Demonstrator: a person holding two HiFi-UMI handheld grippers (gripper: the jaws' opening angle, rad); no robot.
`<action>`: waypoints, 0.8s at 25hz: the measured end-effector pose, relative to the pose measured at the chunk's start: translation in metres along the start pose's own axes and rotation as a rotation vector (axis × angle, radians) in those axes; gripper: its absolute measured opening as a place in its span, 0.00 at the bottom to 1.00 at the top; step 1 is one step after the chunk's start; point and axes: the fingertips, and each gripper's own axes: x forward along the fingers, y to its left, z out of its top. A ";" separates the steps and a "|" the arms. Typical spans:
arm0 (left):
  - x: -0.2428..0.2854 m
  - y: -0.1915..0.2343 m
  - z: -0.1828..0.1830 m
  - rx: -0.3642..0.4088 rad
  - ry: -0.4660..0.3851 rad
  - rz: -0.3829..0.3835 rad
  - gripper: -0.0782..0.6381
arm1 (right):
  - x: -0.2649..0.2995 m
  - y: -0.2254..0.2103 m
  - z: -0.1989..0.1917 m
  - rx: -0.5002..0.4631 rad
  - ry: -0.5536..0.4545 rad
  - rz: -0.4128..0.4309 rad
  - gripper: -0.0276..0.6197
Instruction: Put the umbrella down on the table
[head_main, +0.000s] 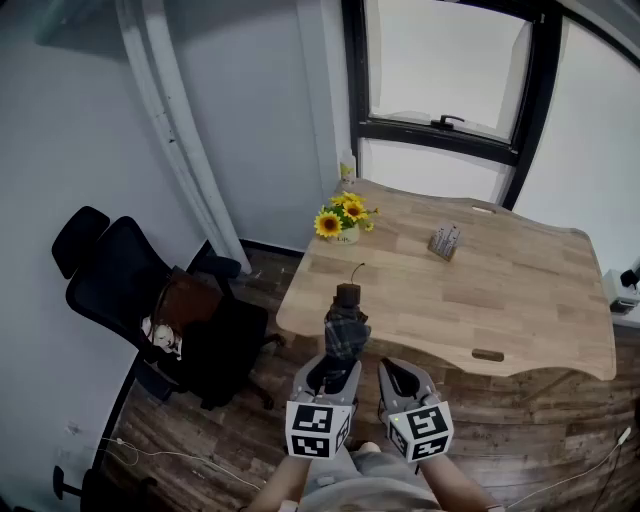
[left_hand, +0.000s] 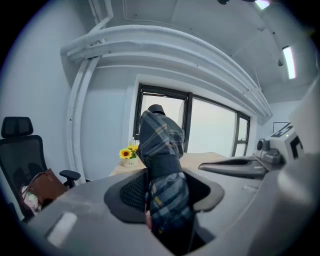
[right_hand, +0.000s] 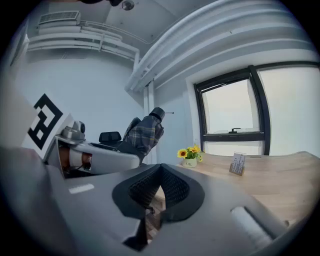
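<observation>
Grey-blue plaid fabric marks the folded umbrella (head_main: 346, 328), which is clamped between the jaws of the left gripper (head_main: 333, 376). The jaws are pressed on its lower body, and its dark cap end is pointed forward and slightly up. The umbrella is held in the air at the near edge of the wooden table (head_main: 520, 300), close to the near left corner. It is not yet laid on the top. The right gripper (head_main: 402, 378) is carried just beside the left one. Its jaws are brought together, with nothing between them.

The step in hand is judged to be the carry toward the table. For the next move, the left gripper is to be advanced over bare wood and lowered until the umbrella is supported along its length. Only then are the jaws to be released. The bare area near the near edge is judged suitable.

Containers:
- A brown bag (head_main: 185, 300) is set on the office chair (head_main: 110, 270), off the left edge. Its contents cannot be made out.
- A small white pot (head_main: 347, 236), filled with sunflowers, is placed near the far left corner.
- A small holder (head_main: 445, 242), loaded with upright cards, is placed toward the far edge.
</observation>
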 end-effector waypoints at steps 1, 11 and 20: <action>-0.002 -0.002 0.000 0.000 0.000 0.004 0.40 | -0.003 0.001 0.000 0.002 -0.002 -0.001 0.04; -0.010 -0.005 0.004 0.006 -0.004 0.018 0.40 | -0.014 -0.004 0.007 0.019 -0.034 -0.036 0.05; 0.001 0.003 0.000 -0.005 0.007 0.011 0.40 | 0.000 -0.009 0.001 0.030 -0.018 -0.019 0.05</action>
